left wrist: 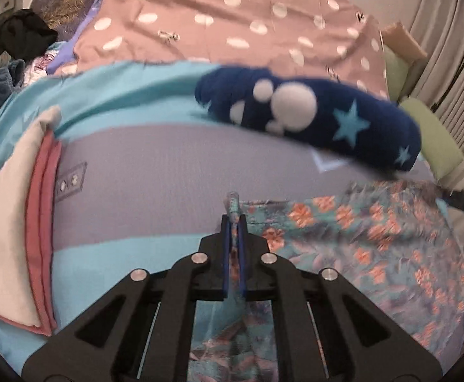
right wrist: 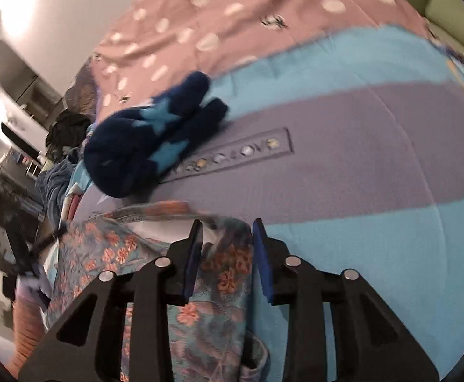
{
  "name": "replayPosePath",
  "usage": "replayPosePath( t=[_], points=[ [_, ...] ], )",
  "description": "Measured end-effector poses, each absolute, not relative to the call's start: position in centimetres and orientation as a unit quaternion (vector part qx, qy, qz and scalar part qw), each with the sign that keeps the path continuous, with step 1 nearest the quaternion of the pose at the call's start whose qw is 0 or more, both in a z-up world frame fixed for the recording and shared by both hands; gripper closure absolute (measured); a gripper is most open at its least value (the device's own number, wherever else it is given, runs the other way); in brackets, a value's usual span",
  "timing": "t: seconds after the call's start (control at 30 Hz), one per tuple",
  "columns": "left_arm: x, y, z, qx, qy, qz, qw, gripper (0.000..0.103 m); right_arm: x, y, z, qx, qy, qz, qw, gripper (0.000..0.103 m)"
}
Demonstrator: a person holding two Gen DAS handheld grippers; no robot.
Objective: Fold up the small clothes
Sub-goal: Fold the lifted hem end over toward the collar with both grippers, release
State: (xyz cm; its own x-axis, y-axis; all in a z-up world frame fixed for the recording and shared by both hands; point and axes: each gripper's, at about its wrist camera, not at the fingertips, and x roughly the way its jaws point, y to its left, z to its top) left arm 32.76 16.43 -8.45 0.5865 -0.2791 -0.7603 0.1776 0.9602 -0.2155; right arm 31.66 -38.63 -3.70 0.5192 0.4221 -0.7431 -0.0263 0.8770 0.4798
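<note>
A teal garment with orange flowers [left wrist: 359, 248] lies spread on a blue and lilac blanket [left wrist: 142, 172]. My left gripper [left wrist: 234, 219] is shut on a pinched edge of this floral garment. In the right wrist view the same floral garment [right wrist: 155, 254] lies between the fingers of my right gripper [right wrist: 227, 232], whose jaws stand apart around the cloth. A folded navy garment with white dots and light-blue stars [left wrist: 308, 111] lies beyond on the blanket; it also shows in the right wrist view [right wrist: 149, 140].
A pink spotted sheet [left wrist: 232, 22] covers the bed behind. A folded cream and red cloth [left wrist: 24, 238] lies at left. Dark clothes [left wrist: 18, 35] are piled far left. Green cushions [left wrist: 432, 133] sit at right.
</note>
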Motion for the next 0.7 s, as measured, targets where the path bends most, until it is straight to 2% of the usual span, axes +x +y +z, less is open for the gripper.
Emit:
replayPosePath(
  t=[0.13, 0.27, 0.43, 0.47, 0.5, 0.53, 0.57, 0.7],
  points=[
    [32.7, 16.7, -9.3, -0.075, 0.434, -0.139, 0.887, 0.098, 30.7, -38.6, -3.3, 0.192, 0.468, 0.164, 0.847, 0.067],
    [32.9, 16.4, -9.4, -0.070, 0.437, -0.142, 0.885, 0.098, 30.2, -37.5, -3.0, 0.150, 0.472, 0.190, 0.848, 0.049],
    [32.9, 16.1, -9.7, -0.067, 0.440, -0.141, 0.884, 0.097, 30.2, -35.2, -3.3, 0.069, 0.464, 0.197, 0.861, 0.043],
    [32.9, 16.1, -9.7, -0.067, 0.440, -0.140, 0.884, 0.097, 30.6, -34.9, -3.9, 0.042, 0.472, 0.171, 0.864, 0.044],
    [32.9, 16.0, -9.7, -0.065, 0.440, -0.139, 0.885, 0.097, 31.3, -34.4, -4.6, 0.010, 0.480, 0.131, 0.867, 0.072],
    [32.9, 16.0, -9.7, -0.062, 0.439, -0.136, 0.886, 0.096, 31.6, -34.5, -4.7, 0.008, 0.474, 0.114, 0.873, 0.088],
    [32.9, 15.9, -9.7, -0.058, 0.439, -0.132, 0.887, 0.096, 32.0, -35.5, -4.6, 0.049, 0.463, 0.101, 0.879, 0.099],
    [32.8, 15.7, -9.7, -0.050, 0.437, -0.122, 0.890, 0.096, 32.6, -37.5, -5.5, 0.121, 0.459, 0.071, 0.878, 0.099]
  ],
)
